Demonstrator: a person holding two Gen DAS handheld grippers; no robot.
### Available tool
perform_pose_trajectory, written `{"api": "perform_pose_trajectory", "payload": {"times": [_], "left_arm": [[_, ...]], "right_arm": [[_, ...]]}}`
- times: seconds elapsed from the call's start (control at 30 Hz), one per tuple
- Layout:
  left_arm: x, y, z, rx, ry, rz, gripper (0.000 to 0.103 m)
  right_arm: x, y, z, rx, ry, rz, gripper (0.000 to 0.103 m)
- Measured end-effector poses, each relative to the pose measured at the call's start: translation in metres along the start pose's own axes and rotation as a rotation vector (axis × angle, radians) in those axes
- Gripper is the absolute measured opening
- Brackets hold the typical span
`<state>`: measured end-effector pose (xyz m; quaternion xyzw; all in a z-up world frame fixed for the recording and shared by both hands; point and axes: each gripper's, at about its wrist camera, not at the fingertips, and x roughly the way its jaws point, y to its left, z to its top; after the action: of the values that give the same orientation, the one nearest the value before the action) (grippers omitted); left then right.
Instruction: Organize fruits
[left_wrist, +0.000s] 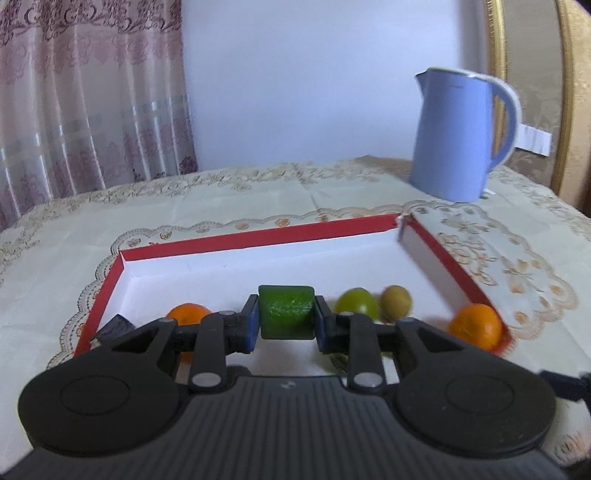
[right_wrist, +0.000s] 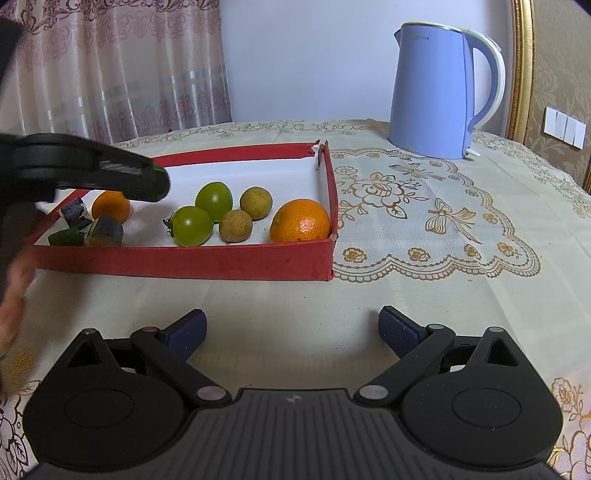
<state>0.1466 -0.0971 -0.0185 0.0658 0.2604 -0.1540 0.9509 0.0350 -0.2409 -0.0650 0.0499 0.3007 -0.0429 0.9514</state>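
My left gripper (left_wrist: 285, 325) is shut on a green fruit chunk (left_wrist: 286, 306) and holds it above the white floor of the red tray (left_wrist: 258, 234). In the right wrist view the left gripper (right_wrist: 160, 181) hangs over the tray's left part. Inside the tray (right_wrist: 184, 260) lie two oranges (right_wrist: 300, 221) (right_wrist: 110, 206), two green tomatoes (right_wrist: 214, 199) (right_wrist: 190, 226), two brown round fruits (right_wrist: 256, 202) (right_wrist: 235, 225), two dark chunks (right_wrist: 75, 214) (right_wrist: 107, 230) and another green chunk (right_wrist: 66, 238). My right gripper (right_wrist: 291, 328) stands open over the tablecloth, in front of the tray.
A blue electric kettle (right_wrist: 436, 96) stands on the table behind and to the right of the tray. A patterned tablecloth (right_wrist: 424, 206) covers the table. A person's hand (right_wrist: 14, 295) shows blurred at the left edge. A curtain hangs behind.
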Motion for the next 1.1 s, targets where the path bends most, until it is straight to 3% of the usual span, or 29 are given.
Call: {"api": "perform_pose_trajectory", "payload": {"times": [0.27, 0.5, 0.77, 1.1], "left_arm": [[0.039, 0.014, 0.002, -0.049, 0.083, 0.082, 0.027], [0.043, 0.005, -0.002, 0.01, 0.064, 0.125, 0.03], [0.042, -0.001, -0.006, 0.025, 0.046, 0.125, 0.065], [0.029, 0.002, -0.009, -0.003, 0.058, 0.097, 0.075]], "right_arm": [[0.001, 0.001, 0.001, -0.007, 0.004, 0.0, 0.102], [0.001, 0.001, 0.001, -0.007, 0.005, 0.0, 0.102], [0.001, 0.001, 0.001, -0.007, 0.005, 0.0, 0.102], [0.001, 0.001, 0.001, -0.007, 0.005, 0.001, 0.102]]}}
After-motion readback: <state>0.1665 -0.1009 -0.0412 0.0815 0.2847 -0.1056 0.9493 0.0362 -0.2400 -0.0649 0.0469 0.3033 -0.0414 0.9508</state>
